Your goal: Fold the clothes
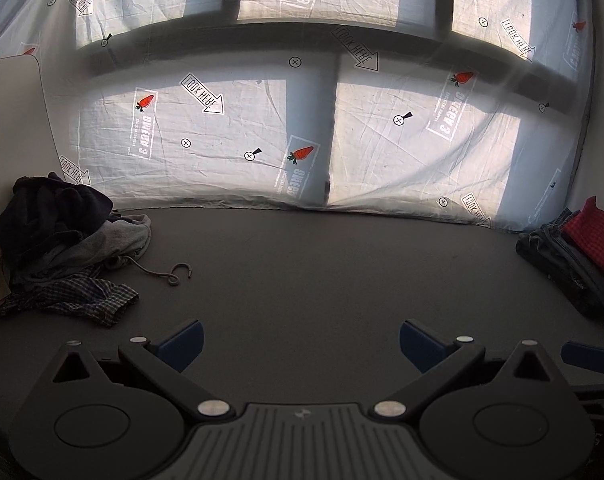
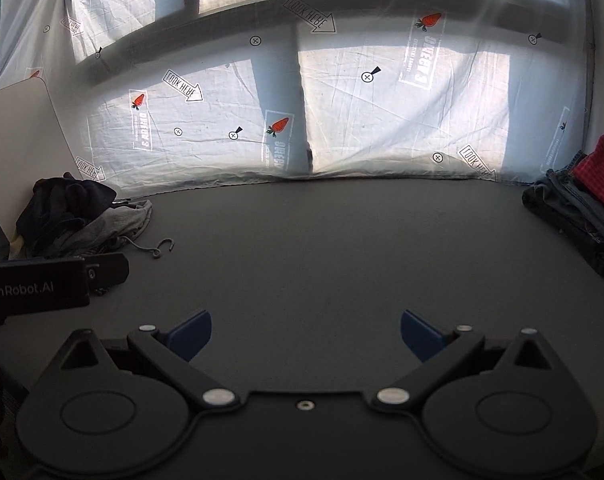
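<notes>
Both pairs of blue-padded fingers stand spread wide with nothing between them: the left gripper (image 1: 301, 340) and the right gripper (image 2: 306, 332) hover low over the bare dark grey table (image 1: 322, 264). Ahead and far to the left of the left fingers lies the heap of unfolded clothes (image 1: 58, 240): a dark navy garment on top, a grey drawstring piece (image 1: 118, 240) under it, and a plaid shirt (image 1: 82, 298) spilling nearest the fingers. The grey drawstring cord (image 1: 162, 274) trails out onto the table. Far to the right of the fingers sits a folded stack, a red checked cloth (image 2: 600, 176) on denim (image 2: 570, 208).

All of this looks soft, limp and light, and likely to drag its neighbours along. The plaid shirt's near edge, perhaps a cuff or hem, seems the easiest pinch; the thin cord would probably slip.
</notes>
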